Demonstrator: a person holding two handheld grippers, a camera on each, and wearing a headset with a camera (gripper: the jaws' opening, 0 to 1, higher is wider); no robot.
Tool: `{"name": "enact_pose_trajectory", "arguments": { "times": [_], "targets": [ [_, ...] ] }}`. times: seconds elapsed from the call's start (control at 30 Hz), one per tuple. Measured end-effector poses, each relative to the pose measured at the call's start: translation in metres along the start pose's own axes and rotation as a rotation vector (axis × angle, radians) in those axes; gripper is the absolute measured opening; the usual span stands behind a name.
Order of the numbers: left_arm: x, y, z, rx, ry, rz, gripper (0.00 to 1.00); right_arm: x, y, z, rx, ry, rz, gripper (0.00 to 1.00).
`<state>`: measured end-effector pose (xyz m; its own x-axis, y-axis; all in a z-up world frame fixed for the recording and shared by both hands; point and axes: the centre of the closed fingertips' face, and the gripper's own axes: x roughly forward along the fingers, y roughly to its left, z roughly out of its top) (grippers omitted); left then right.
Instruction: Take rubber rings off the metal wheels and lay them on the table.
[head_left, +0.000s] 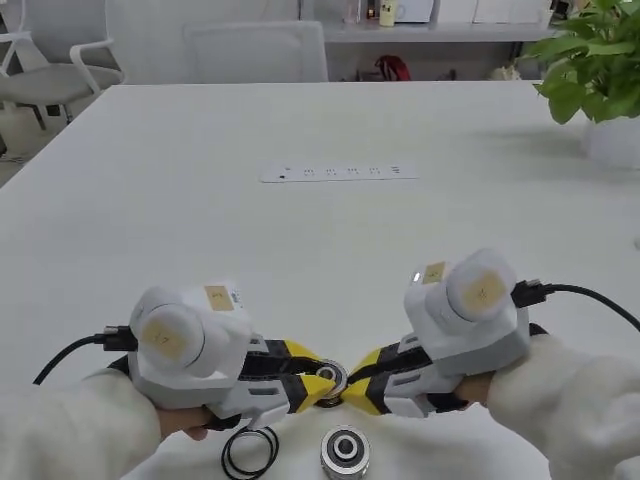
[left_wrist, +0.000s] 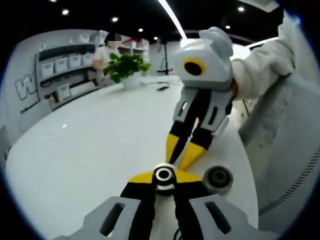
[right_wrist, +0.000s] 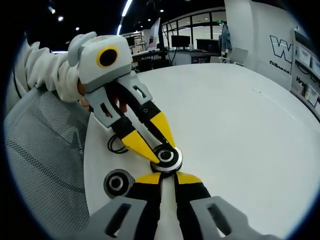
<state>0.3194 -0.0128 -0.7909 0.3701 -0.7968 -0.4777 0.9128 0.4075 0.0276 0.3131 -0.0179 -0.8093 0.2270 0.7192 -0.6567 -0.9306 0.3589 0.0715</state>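
A small metal wheel (head_left: 332, 377) with a black rubber rim is held low over the table's near edge, and both grippers meet at it. My left gripper (head_left: 320, 387) is shut on the wheel (left_wrist: 164, 175) from the left. My right gripper (head_left: 353, 386) comes from the right, its yellow tips pressed together at the wheel's rim (right_wrist: 166, 157), apparently pinching the rubber ring. A second wheel (head_left: 345, 452) lies on the table just below the tips. Loose black rubber rings (head_left: 250, 452) lie to its left.
The white table (head_left: 320, 240) stretches far ahead, with a flush socket strip (head_left: 338, 172) in its middle. A potted plant (head_left: 595, 70) stands at the back right. White chairs (head_left: 255, 50) line the far edge. Cables trail from both grippers.
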Motion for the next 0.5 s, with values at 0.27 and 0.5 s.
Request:
{"name": "enact_pose_trajectory", "arguments": {
  "times": [0.27, 0.5],
  "targets": [
    [-0.0007, 0.0002, -0.0007, 0.006, -0.008, 0.003, 0.14, -0.0016, -0.0044, 0.0005, 0.01, 0.001, -0.02, 0.01],
    [-0.0012, 0.0002, -0.0014, 0.006, -0.03, 0.001, 0.14, -0.0029, -0.0068, 0.0006, 0.073, -0.005, -0.024, 0.0]
  ]
}}
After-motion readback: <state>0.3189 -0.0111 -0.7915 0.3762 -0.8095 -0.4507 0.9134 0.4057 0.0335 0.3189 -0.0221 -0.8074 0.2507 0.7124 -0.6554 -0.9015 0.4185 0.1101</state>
